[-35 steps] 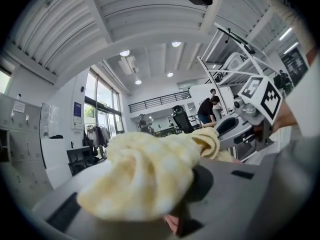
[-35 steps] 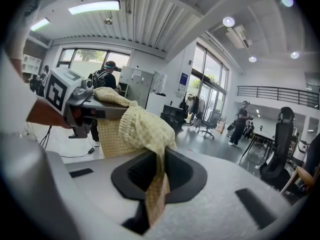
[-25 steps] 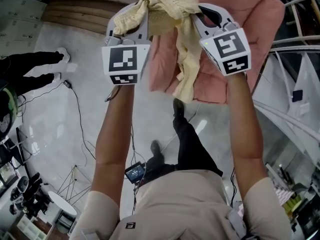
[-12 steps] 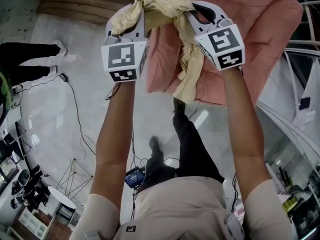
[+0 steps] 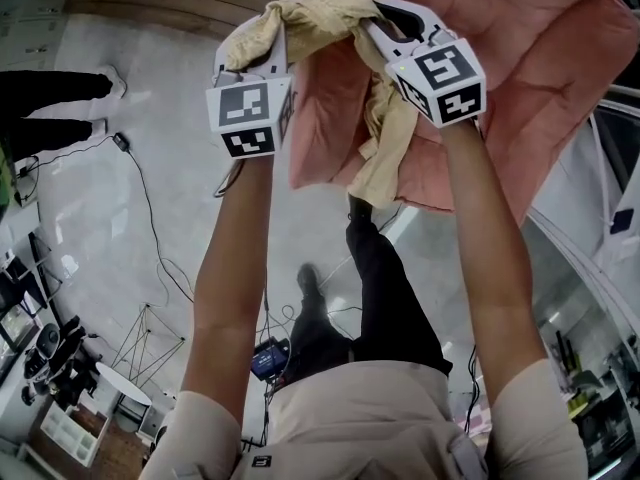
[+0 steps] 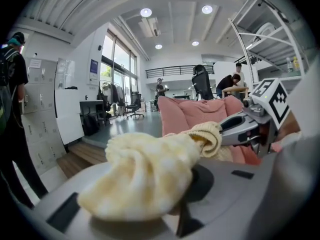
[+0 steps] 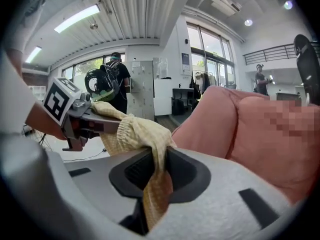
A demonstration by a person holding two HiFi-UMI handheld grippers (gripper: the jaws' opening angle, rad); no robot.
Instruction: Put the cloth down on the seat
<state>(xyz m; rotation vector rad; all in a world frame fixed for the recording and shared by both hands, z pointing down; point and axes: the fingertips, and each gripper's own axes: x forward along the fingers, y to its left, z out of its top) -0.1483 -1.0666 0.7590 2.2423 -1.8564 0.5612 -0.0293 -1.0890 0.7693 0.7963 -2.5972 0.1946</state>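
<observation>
over pink seat [image 5: 530, 68] | cloth [image 5: 320, 10] stretched left-right | tail hanging down

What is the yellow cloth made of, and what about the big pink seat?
The cloth looks like a soft, matte knit or woven cotton: it shows a fine waffle texture and bunches into limp folds. The seat seems a padded cushion under matte pink fabric: puffy, with soft creases and seams.

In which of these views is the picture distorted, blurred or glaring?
Left gripper view: strong fisheye bending, dark corners; the pale yellow knitted cloth near the lens looks soft. Right gripper view: same fisheye; a mosaic patch covers part of the pink cushioned seat. Head view: sharp, with light reflections on the glossy grey floor.
</observation>
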